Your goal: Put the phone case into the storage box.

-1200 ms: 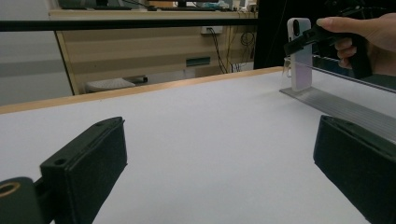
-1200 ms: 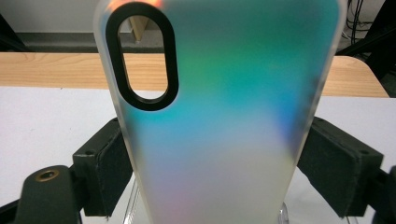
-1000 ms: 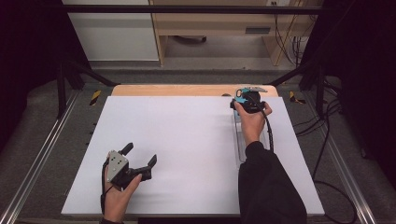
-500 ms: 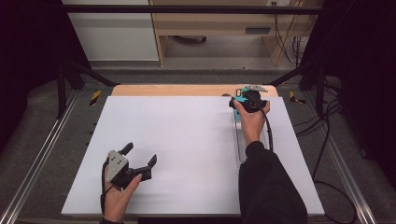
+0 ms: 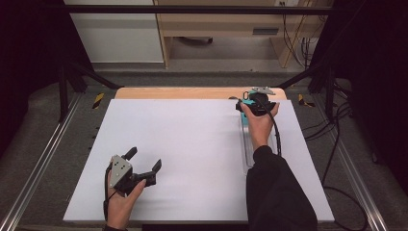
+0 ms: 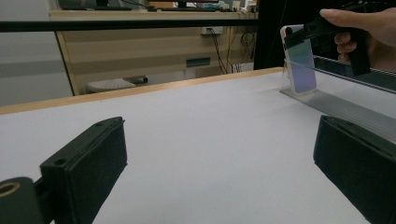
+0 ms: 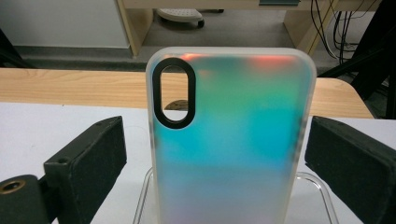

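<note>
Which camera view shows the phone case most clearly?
The right gripper view: the phone case stands upright, close, between the open right claw. The left gripper view shows it small and far away; the high view shows a teal sliver beside the hand.

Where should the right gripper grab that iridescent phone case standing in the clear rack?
Take the translucent teal phone case by its two long side edges, from its back. It stands upright in the clear plastic rack, between the right gripper's just-opened jaws.

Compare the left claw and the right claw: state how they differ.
The left claw is low over the white table, nothing between its jaws. The right claw is at the far edge; its jaws, just opened, flank the upright phone case without touching. Both are open.
</note>
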Tool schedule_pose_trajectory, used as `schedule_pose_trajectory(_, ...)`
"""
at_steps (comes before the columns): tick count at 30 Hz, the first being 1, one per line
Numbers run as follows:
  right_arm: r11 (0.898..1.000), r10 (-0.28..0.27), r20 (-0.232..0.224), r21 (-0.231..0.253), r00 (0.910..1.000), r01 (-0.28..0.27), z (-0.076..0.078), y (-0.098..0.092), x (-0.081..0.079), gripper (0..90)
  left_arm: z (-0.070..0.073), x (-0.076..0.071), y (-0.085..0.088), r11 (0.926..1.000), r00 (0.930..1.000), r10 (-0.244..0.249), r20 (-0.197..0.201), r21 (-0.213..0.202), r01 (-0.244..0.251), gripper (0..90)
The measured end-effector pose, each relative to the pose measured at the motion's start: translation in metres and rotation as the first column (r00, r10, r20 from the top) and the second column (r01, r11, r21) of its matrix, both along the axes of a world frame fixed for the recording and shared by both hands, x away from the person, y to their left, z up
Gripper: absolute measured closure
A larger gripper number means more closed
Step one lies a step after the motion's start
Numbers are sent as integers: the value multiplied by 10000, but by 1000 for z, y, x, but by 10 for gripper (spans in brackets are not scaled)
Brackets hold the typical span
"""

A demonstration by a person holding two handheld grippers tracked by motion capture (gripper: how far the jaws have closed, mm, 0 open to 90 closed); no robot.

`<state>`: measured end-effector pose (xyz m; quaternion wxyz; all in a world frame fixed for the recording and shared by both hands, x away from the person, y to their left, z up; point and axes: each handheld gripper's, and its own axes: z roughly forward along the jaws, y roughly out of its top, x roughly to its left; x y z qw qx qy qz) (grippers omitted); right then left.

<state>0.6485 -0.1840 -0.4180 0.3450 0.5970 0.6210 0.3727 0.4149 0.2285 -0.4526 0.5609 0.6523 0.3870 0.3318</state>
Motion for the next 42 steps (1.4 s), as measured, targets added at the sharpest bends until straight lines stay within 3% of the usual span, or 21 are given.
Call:
schedule_pose_trajectory(15, 10000, -17, 274, -82, 9996, 19, 4, 0, -2, 58, 0, 0, 0, 10000, 10000, 7, 5, -17, -7, 22)
schedule_pose_trajectory(42, 9997, 152, 371, -205, 9992, -144, 16, 2, -12, 56, 0, 0, 0, 10000, 10000, -9, 13, -22, 9, 22)
